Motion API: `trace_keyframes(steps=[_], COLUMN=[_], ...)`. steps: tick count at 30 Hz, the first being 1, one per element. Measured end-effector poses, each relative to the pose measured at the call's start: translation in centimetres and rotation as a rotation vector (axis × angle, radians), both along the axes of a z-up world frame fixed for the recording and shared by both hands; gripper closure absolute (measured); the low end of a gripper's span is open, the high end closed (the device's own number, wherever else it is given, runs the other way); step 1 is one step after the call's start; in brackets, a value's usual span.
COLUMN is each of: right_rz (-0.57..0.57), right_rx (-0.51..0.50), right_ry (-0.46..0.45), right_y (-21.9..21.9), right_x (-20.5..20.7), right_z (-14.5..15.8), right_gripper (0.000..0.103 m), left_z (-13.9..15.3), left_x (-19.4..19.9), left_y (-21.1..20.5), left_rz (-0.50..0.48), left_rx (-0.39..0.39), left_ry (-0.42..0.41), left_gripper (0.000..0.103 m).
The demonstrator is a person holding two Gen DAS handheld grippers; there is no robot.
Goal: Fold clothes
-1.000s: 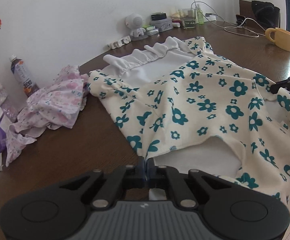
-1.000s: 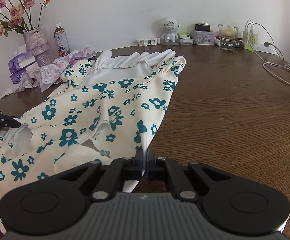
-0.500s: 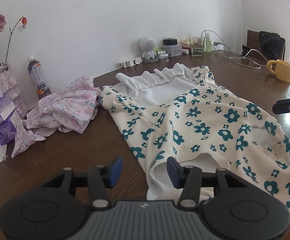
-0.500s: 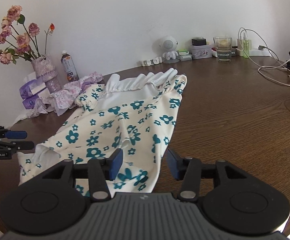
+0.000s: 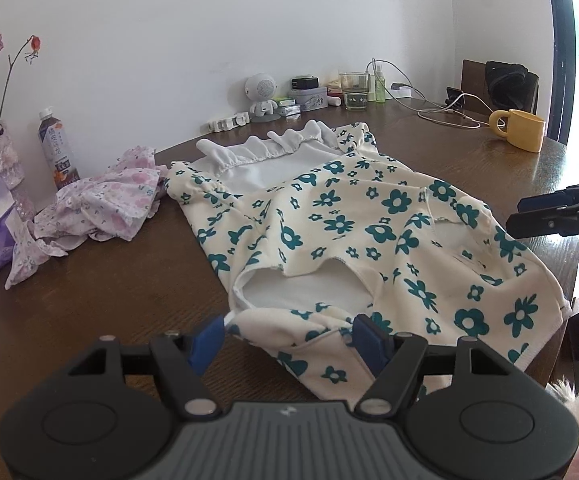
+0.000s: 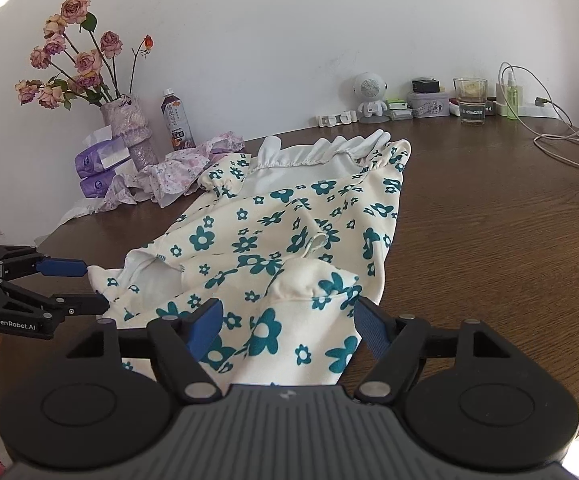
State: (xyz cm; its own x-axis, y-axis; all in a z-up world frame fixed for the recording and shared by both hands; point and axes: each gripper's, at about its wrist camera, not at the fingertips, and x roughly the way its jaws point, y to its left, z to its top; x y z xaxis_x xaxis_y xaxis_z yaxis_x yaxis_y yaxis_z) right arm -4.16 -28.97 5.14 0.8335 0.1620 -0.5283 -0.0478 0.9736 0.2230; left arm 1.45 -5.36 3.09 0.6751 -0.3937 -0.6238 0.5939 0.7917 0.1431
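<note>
A cream dress with teal flowers (image 5: 349,216) lies spread on the brown table (image 5: 89,300), its white ruffled end toward the wall. Its near hem is folded back and bunched. My left gripper (image 5: 289,340) is open just above that near edge, with cloth showing between the blue pads but not gripped. In the right wrist view the dress (image 6: 289,232) reaches under my right gripper (image 6: 289,326), which is also open and holds nothing. The left gripper (image 6: 93,286) shows open at the dress's left corner. At the right side of the left wrist view the right gripper (image 5: 517,216) appears.
A crumpled pink floral garment (image 5: 109,196) lies left of the dress. A bottle (image 5: 57,148), a flower vase (image 6: 125,128) and tissue packs (image 6: 97,160) stand at the back left. A yellow mug (image 5: 521,130), a glass (image 6: 469,100) and cables (image 6: 561,148) are at the right.
Both grippers were shut on the dress's near hem a second ago. They have opened, let it go and drawn back, and the hem now rests on the table.
</note>
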Motion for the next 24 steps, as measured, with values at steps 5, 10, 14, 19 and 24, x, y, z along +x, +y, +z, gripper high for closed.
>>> trace_keyframes(steps=[5, 10, 14, 19, 24], right_rz=[0.034, 0.07, 0.099, 0.121, 0.132], right_rx=[-0.055, -0.087, -0.114, -0.159, -0.169], right_ry=[0.047, 0.095, 0.116, 0.125, 0.127], right_y=[1.4, 2.6, 3.7, 3.5, 3.2], right_x=[-0.7, -1.2, -1.4, -1.3, -1.3], right_z=[-0.3, -1.3, -2.1, -2.6, -2.6], right_gripper=[0.029, 0.03, 0.048, 0.065, 0.069], left_z=[-0.1, -1.1, -2.2, -2.4, -2.3], left_x=[-1.0, -1.6, -1.9, -1.9, -2.1], left_y=[-0.3, -0.7, -1.1, -1.1, -1.7], left_rz=[-0.038, -0.059, -0.07, -0.095, -0.122], left_rx=[0.024, 0.04, 0.052, 0.032, 0.045], left_ry=[0.016, 0.074, 0.106, 0.138, 0.144], left_gripper=[0.033, 0.034, 0.05, 0.063, 0.073])
